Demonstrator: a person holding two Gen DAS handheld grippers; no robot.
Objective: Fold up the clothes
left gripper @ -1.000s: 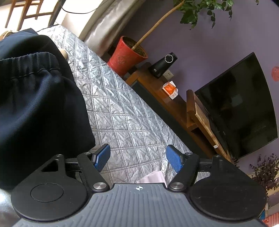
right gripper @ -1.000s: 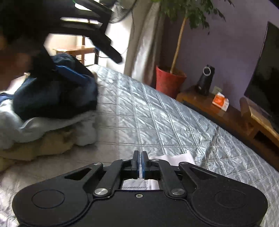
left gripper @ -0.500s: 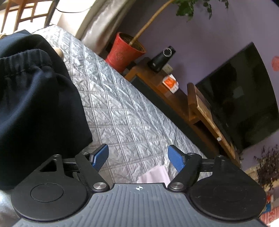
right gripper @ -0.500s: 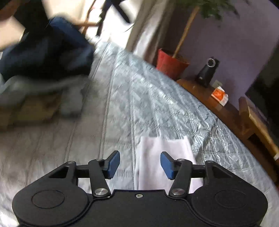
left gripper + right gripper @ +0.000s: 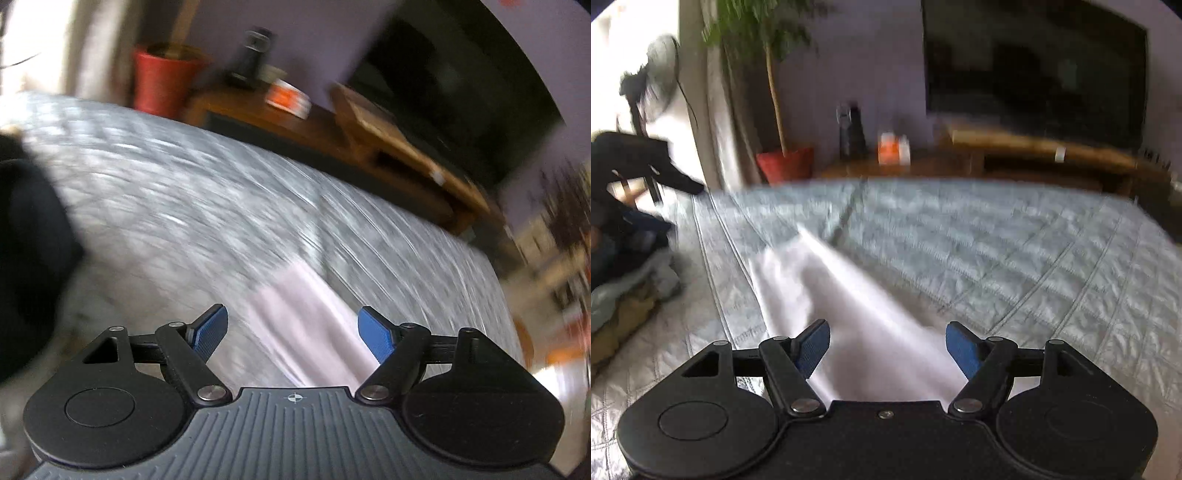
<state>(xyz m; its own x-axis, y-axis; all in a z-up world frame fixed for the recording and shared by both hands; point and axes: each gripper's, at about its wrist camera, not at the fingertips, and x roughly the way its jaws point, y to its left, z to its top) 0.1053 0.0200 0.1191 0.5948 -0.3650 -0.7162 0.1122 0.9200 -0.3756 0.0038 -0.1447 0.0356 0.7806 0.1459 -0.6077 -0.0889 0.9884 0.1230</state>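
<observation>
Right gripper (image 5: pixel 887 349) gaping, pale cloth (image 5: pixel 827 295) lying beneath, unpinched

A silver-grey quilted bed cover (image 5: pixel 1015 251) fills the frame's middle; a pale white folded cloth (image 5: pixel 849 306) lies at lower centre, a heap of dark and beige clothes (image 5: pixel 624 280) at left

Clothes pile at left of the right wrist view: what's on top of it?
A dark navy garment tops the clothes pile, above grey and tan layers. Blur and the frame edge hide anything further.
</observation>
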